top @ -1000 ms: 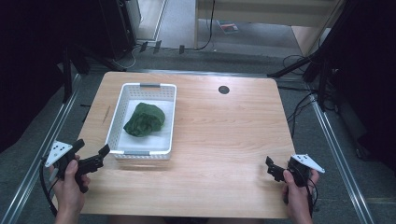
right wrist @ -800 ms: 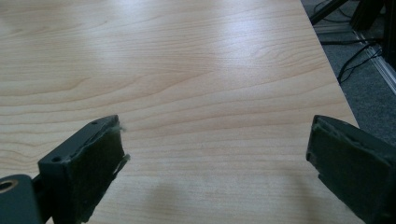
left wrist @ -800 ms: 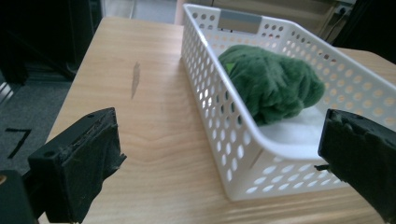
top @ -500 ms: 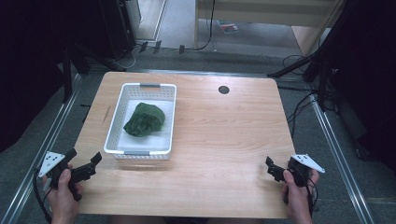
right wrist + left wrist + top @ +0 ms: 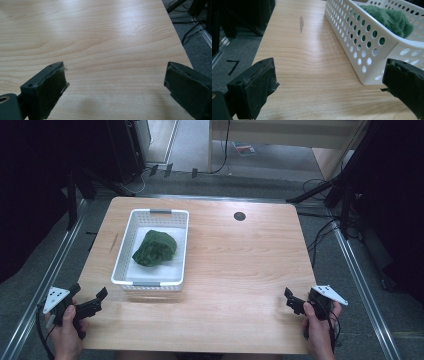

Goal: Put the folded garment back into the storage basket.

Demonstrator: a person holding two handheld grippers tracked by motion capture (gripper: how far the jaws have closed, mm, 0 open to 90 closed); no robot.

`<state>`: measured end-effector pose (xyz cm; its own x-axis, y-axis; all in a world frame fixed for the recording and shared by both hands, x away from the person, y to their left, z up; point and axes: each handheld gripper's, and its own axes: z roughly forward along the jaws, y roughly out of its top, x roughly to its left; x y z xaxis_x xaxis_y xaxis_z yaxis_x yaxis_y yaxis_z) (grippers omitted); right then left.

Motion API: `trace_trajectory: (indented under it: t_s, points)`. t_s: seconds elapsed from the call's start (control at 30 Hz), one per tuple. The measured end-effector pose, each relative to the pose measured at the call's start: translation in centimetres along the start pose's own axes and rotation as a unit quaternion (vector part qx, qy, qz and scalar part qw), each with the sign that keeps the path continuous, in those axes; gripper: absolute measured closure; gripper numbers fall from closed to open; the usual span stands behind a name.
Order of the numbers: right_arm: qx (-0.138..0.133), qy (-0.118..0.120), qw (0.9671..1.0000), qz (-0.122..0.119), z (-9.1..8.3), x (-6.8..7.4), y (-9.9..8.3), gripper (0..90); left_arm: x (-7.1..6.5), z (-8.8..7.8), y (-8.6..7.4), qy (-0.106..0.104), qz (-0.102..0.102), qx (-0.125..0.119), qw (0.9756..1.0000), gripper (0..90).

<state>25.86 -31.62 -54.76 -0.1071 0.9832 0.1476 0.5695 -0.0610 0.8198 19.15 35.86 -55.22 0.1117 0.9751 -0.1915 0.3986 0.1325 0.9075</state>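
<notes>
A wooden counter [image 5: 240,270] carries a white perforated basket [image 5: 125,255] on its left half, with a crumpled green cloth [image 5: 154,248] lying inside. The left gripper [image 5: 92,305] sits at the near left corner, just short of the basket, fingers [image 5: 252,87] spread and empty. The right gripper [image 5: 292,301], well apart at the near right edge, is also spread.

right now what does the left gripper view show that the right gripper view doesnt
Left gripper view alone: the white perforated basket with a green cloth bundled inside it, a dark scuff on the wood, and grey floor with a black tape mark past the table's edge.

Right gripper view alone: black cables on the floor beyond the table's far edge.

Both: the light wooden table and a tool with its two black padded jaws wide apart, the left tool and the right tool, nothing between them.
</notes>
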Motion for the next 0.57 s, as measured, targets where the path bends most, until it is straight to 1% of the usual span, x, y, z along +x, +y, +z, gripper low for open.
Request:
trace_trajectory:
  t_s: [0.07, 0.17, 0.27, 0.33, 0.4, 0.57]
  points:
    - [0.001, 0.001, 1.0, 0.0, 0.02, -0.02, 0.01, 3.9, 0.0, 0.0, -0.01, -0.001, 0.002, -0.003, 1.0, 0.0]
    - [0.001, 0.001, 1.0, 0.001, 0.03, -0.03, 0.01, 3.9, 0.05, -0.02, -0.03, -0.001, -0.001, -0.005, 1.0, 0.0]
    - [0.002, 0.001, 1.0, -0.001, 0.04, -0.02, 0.01, 3.9, 0.18, 0.03, -0.02, -0.004, -0.013, -0.002, 0.9999, 0.0]
    - [0.003, 0.003, 1.0, -0.001, 0.05, -0.06, 0.01, 3.9, 0.35, 0.01, -0.02, -0.012, -0.02, -0.003, 0.9997, 0.0]
    - [0.006, 0.005, 1.0, 0.0, 0.04, -0.03, 0.0, 3.9, 0.51, -0.03, -0.04, -0.013, -0.027, -0.006, 0.9995, 0.0]
    - [0.006, 0.005, 1.0, -0.001, 0.07, 0.03, 0.01, 3.9, 0.7, -0.09, -0.05, -0.019, -0.035, -0.007, 0.9992, 0.0]
